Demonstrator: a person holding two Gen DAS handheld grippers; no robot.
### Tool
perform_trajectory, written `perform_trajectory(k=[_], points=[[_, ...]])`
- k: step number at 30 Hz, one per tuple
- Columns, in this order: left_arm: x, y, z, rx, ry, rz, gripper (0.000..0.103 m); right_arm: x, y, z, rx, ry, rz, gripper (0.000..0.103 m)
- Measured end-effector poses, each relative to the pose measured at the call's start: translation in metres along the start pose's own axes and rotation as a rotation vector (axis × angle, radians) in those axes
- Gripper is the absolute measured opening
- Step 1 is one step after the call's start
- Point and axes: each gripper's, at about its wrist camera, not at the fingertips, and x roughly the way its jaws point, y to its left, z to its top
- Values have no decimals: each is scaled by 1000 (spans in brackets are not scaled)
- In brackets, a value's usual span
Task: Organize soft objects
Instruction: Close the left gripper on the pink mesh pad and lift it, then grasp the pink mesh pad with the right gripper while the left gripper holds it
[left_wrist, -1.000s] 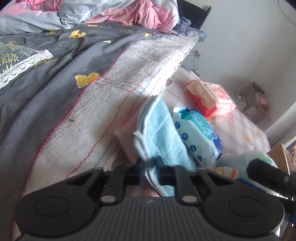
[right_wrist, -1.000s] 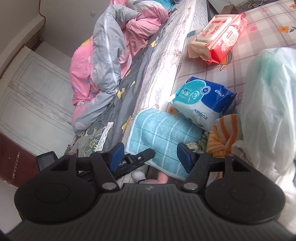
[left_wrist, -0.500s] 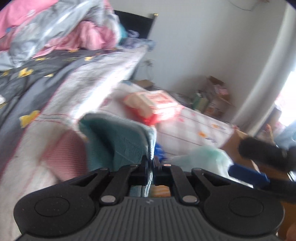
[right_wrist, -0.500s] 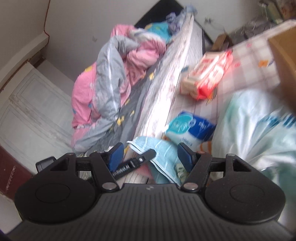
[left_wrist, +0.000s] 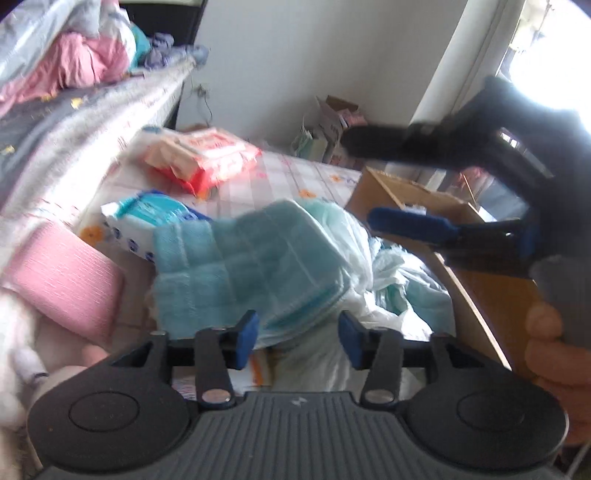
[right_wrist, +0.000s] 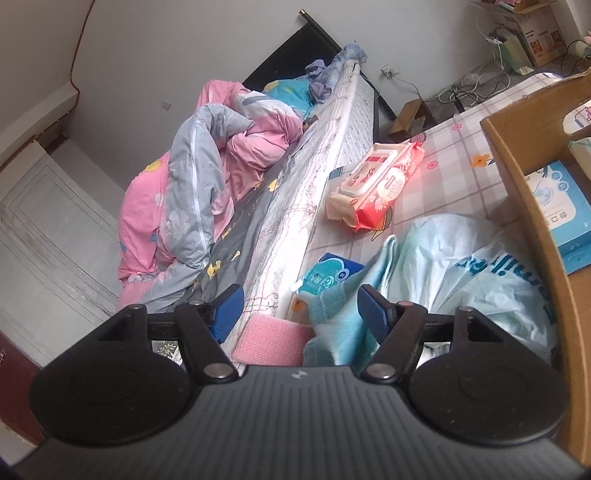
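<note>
A folded light-blue towel lies loose, blurred, partly on a pale plastic bag, just ahead of my left gripper. Its jaws are opening, and the towel's near edge sits between them without being pinched. A folded pink towel rests to the left beside the mattress. My right gripper is open above the pink towel and the blue towel, gripping neither. From the left wrist view the right gripper hangs at the upper right, held by a person's hand.
A blue tissue pack and a red wipes pack lie on the checked sheet. A cardboard box with a blue carton stands at the right. The bed, piled with a pink and grey quilt, runs along the left.
The left gripper swung right carrying the blue towel, then let go of it; the towel now lies on the plastic bag. The right gripper rose and drew back, still open.
</note>
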Motion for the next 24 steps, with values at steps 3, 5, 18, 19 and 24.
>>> perform_trajectory(k=[3,5,18,19,24], points=[[-20,16,1,-14,-33,64,54,12,7,-1,-2,30,24,68],[-27,33,6,-61,-37,125,54,24,14,0,-13,70,47,68],[-21,94,11,-217,-10,322,54,119,135,7,-853,496,50,85],[-18,94,10,-215,-6,332,53,129,133,11,-879,506,72,85],[-5,100,11,-214,22,362,51,185,115,22,-854,606,212,83]])
